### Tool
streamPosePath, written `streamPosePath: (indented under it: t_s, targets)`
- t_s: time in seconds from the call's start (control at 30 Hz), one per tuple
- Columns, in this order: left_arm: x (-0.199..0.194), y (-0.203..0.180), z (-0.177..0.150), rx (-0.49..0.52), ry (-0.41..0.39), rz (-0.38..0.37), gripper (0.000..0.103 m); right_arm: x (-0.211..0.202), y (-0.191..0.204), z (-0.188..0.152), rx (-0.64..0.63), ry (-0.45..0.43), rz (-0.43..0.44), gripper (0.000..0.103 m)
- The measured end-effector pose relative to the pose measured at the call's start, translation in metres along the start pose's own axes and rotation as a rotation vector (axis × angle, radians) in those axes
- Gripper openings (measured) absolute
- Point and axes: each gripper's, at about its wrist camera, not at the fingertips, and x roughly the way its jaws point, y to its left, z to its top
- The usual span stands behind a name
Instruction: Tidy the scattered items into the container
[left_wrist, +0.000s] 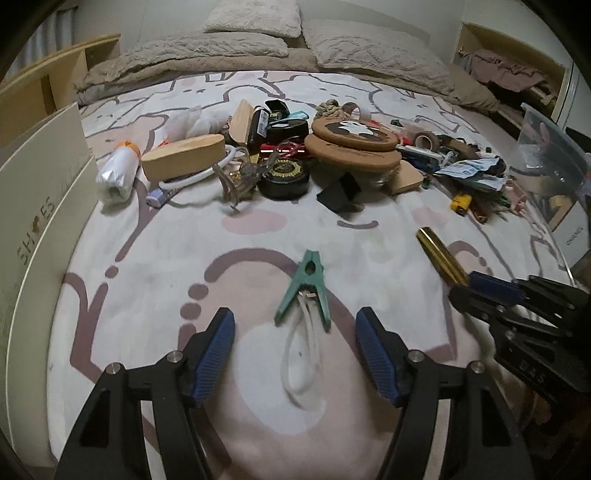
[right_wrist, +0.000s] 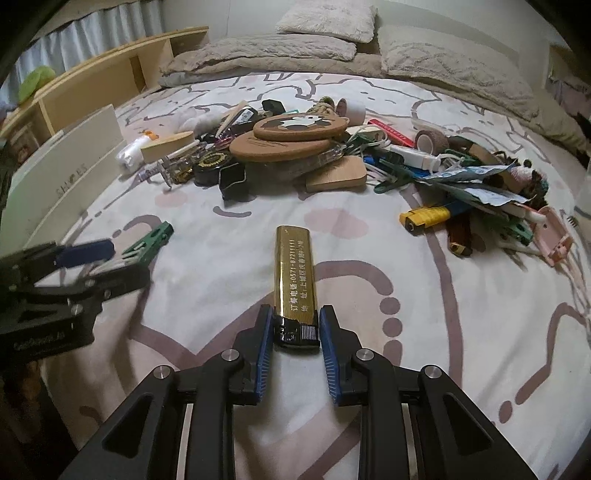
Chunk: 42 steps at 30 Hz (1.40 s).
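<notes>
Gold lighter (right_wrist: 294, 275), ribbed and printed, sits clenched in the right claw (right_wrist: 295, 332); left claw (left_wrist: 295, 350) gapes around a green clip (left_wrist: 306, 288).

Left gripper (left_wrist: 295, 349): held angled downward, blue-padded jaws spread wide, nothing pressed between them. Right gripper (right_wrist: 295, 328): likewise angled downward, jaws drawn close, blue pads set against the sides of a gold lighter (right_wrist: 294, 273), which is gripped at its black end.
</notes>
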Motion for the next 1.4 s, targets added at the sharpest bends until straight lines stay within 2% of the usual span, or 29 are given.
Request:
streamPosePath:
  t_s: [0.03, 0.07, 0.13, 0.17, 0.27, 0.43, 0.5, 0.53, 0.57, 0.67, 0.87, 0.93, 1.13, 1.27, 1.3, 1.37, 1.4]
  targets:
    - [0.001, 0.0, 0.001, 0.005, -0.002, 0.004, 0.068, 0.0, 0.0, 0.0, -0.001, -0.001, -0.015, 0.036]
    - [0.003, -0.001, 0.002, 0.011, -0.004, 0.009, 0.068, -0.001, -0.001, 0.0, -0.002, -0.001, -0.041, 0.05]
    - [0.007, -0.002, 0.005, 0.02, -0.003, 0.014, 0.068, -0.001, -0.004, -0.001, 0.005, 0.0, -0.093, 0.069]
    - [0.008, -0.003, 0.005, 0.024, 0.0, 0.013, 0.068, 0.0, -0.008, -0.001, 0.019, 0.004, -0.11, 0.073]
    - [0.013, -0.004, 0.007, 0.028, 0.009, 0.009, 0.068, 0.001, -0.022, -0.001, 0.078, 0.014, -0.107, 0.074]
    - [0.015, 0.0, 0.008, 0.011, 0.015, -0.006, 0.069, 0.001, -0.039, 0.001, 0.137, 0.021, -0.156, 0.074]
    - [0.017, 0.002, 0.008, -0.015, 0.029, -0.033, 0.084, 0.003, -0.047, 0.003, 0.154, 0.022, -0.179, 0.074]
    - [0.018, 0.003, 0.008, -0.027, 0.039, -0.048, 0.097, 0.004, -0.049, 0.004, 0.153, 0.02, -0.188, 0.074]
    - [0.019, 0.004, 0.007, -0.037, 0.048, -0.061, 0.101, 0.006, -0.051, 0.006, 0.149, 0.019, -0.201, 0.077]
    - [0.019, 0.001, 0.005, -0.029, 0.049, -0.05, 0.101, 0.014, -0.058, 0.012, 0.136, 0.018, -0.235, 0.089]
    - [0.02, -0.006, -0.003, 0.05, 0.02, -0.022, 0.103, 0.022, -0.073, 0.018, 0.174, 0.013, -0.222, 0.1]
    - [0.02, -0.005, -0.004, 0.057, 0.021, -0.025, 0.103, 0.023, -0.076, 0.018, 0.18, 0.007, -0.22, 0.101]
    - [0.018, 0.002, 0.002, -0.006, 0.031, -0.065, 0.103, 0.018, -0.073, 0.013, 0.178, -0.011, -0.228, 0.103]
    - [0.017, 0.002, 0.002, -0.006, 0.026, -0.069, 0.1, 0.014, -0.063, 0.008, 0.15, -0.016, -0.176, 0.103]
    - [0.017, 0.001, 0.003, -0.002, 0.023, -0.065, 0.099, 0.015, -0.06, 0.008, 0.139, -0.017, -0.166, 0.103]
    - [0.016, 0.0, 0.004, 0.011, 0.009, -0.044, 0.082, 0.016, -0.054, 0.01, 0.118, -0.017, -0.149, 0.103]
    - [0.016, 0.0, 0.005, 0.014, 0.004, -0.037, 0.078, 0.017, -0.051, 0.011, 0.109, -0.019, -0.139, 0.103]
